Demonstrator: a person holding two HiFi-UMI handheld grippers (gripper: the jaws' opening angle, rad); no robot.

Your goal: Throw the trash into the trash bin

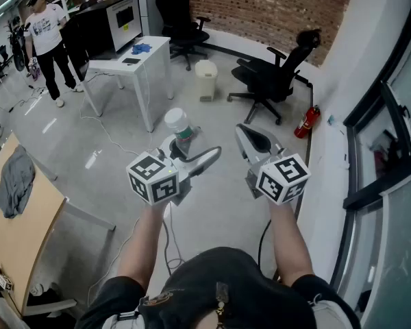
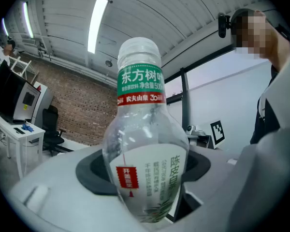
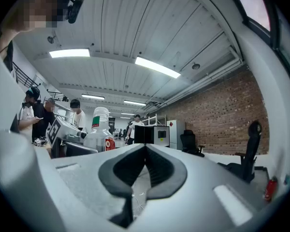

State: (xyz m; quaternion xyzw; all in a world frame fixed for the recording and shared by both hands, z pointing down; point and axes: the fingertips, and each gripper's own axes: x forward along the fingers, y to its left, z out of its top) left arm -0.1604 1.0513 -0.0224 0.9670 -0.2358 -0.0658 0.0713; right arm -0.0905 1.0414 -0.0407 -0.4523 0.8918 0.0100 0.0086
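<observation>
A clear plastic bottle [image 1: 180, 130] with a white cap and a green and red label stands upright in my left gripper [image 1: 192, 157], held in the air well above the floor. In the left gripper view the bottle [image 2: 145, 144] fills the middle, and the left gripper [image 2: 145, 178] is shut on its lower body with a dark pad on each side. My right gripper [image 1: 257, 141] hangs beside it to the right, shut and empty; in its own view the right gripper [image 3: 145, 170] has its pads meeting, with the bottle [image 3: 99, 132] at left. A cream trash bin [image 1: 206, 79] stands on the floor ahead.
A white table [image 1: 133, 64] stands left of the bin and two black office chairs [image 1: 274, 74] [image 1: 181, 19] right of and behind it. A red fire extinguisher [image 1: 305, 122] leans by the right wall. A person [image 1: 48, 40] stands far left. A wooden table [image 1: 20, 218] carries a grey cloth [image 1: 14, 180].
</observation>
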